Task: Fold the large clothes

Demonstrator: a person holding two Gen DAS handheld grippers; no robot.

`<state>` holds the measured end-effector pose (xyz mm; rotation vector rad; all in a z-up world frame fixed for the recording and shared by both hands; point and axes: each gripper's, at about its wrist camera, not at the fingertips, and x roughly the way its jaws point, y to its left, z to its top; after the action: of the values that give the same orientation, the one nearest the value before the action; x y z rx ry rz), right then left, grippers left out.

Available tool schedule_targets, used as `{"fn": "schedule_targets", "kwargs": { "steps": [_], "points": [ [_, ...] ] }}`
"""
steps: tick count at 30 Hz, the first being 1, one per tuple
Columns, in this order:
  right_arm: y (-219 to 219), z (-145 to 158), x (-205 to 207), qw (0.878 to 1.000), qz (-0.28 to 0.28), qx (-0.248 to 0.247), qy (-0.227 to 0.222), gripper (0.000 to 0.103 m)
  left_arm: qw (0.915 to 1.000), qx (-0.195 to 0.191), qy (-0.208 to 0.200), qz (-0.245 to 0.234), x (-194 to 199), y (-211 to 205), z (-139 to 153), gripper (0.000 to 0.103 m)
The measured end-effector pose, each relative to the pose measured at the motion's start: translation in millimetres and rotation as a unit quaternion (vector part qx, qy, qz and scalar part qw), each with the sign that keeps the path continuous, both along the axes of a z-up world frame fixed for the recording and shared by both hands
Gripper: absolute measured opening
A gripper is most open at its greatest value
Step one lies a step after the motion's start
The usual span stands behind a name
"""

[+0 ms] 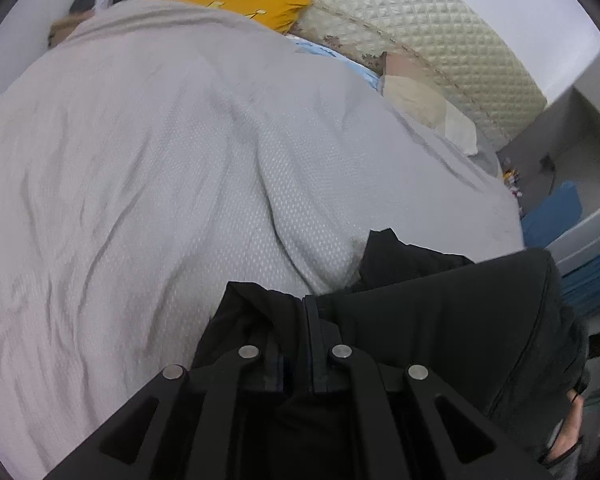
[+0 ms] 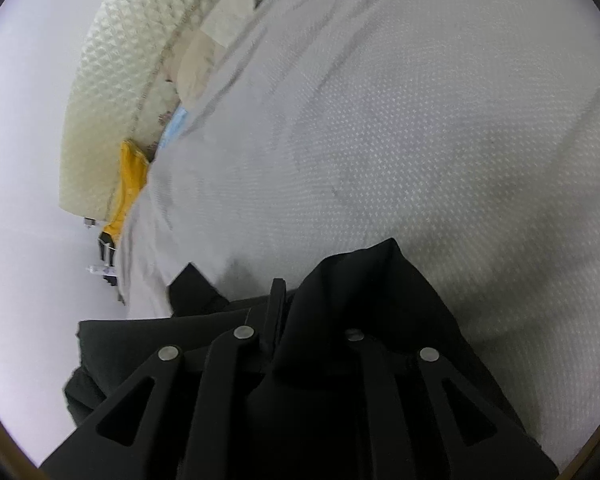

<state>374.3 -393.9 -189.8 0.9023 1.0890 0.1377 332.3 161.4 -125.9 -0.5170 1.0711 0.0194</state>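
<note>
A black garment [image 1: 452, 312] hangs bunched over the near edge of a bed covered with a pale grey textured sheet [image 1: 180, 168]. My left gripper [image 1: 305, 308] is shut on a fold of the black garment, which drapes to its right. In the right wrist view my right gripper [image 2: 284, 296] is shut on the black garment [image 2: 360, 292], whose cloth covers the right finger; only the left finger [image 2: 275, 304] shows. The sheet [image 2: 400, 128] fills the view beyond.
A yellow cushion [image 1: 236, 4] and a cream pillow [image 1: 424, 108] lie at the bed's far side against a quilted cream headboard [image 1: 420, 28]. Blue items [image 1: 552, 216] and a white shelf stand at the right. The yellow cushion [image 2: 130, 184] and the headboard [image 2: 112, 92] show left in the right view.
</note>
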Motion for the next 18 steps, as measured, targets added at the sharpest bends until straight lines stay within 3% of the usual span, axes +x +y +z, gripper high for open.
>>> {"fn": "schedule_targets", "kwargs": {
  "steps": [1, 5, 7, 9, 10, 12, 14, 16, 18],
  "points": [
    [-1.3, 5.3, -5.5, 1.000, 0.002, 0.003, -0.005, 0.018, 0.9999, -0.014, 0.002, 0.006, -6.9, 3.2, 4.2, 0.006],
    [-5.9, 28.8, -28.6, 1.000, 0.011, 0.017, -0.022, 0.046, 0.9987, -0.046, -0.005, 0.019, -32.7, 12.3, 27.8, 0.014],
    [-7.0, 46.5, -42.0, 0.999, 0.012, 0.005, -0.031, 0.053, 0.9982, -0.052, -0.012, 0.027, -49.8, 16.8, 48.6, 0.032],
    [-5.6, 68.5, -53.6, 0.999, 0.017, -0.018, -0.046, 0.058, 0.9982, -0.042, -0.031, 0.029, -64.8, 19.4, 71.7, 0.074],
    [-5.7, 83.0, -61.4, 0.998, 0.020, -0.031, -0.057, 0.061, 0.9977, -0.031, -0.055, 0.024, -76.7, 20.0, 90.4, 0.078],
    [-5.6, 107.9, -74.2, 0.996, 0.021, -0.051, -0.077, 0.074, 0.9962, -0.008, -0.085, 0.014, -90.8, 18.0, 114.8, 0.079],
    [-1.1, 139.5, -92.0, 0.989, 0.026, -0.090, -0.110, 0.079, 0.9923, 0.034, -0.119, -0.004, -107.4, 5.5, 139.8, 0.079],
    [13.6, 165.1, -113.1, 0.978, 0.035, -0.140, -0.154, 0.081, 0.9885, 0.062, -0.134, -0.030, -115.0, -10.5, 149.0, 0.080],
    [47.7, 179.7, -135.4, 0.958, 0.064, -0.203, -0.192, 0.084, 0.9836, 0.092, -0.141, -0.064, -115.9, -39.9, 149.0, 0.080]
  ]
}}
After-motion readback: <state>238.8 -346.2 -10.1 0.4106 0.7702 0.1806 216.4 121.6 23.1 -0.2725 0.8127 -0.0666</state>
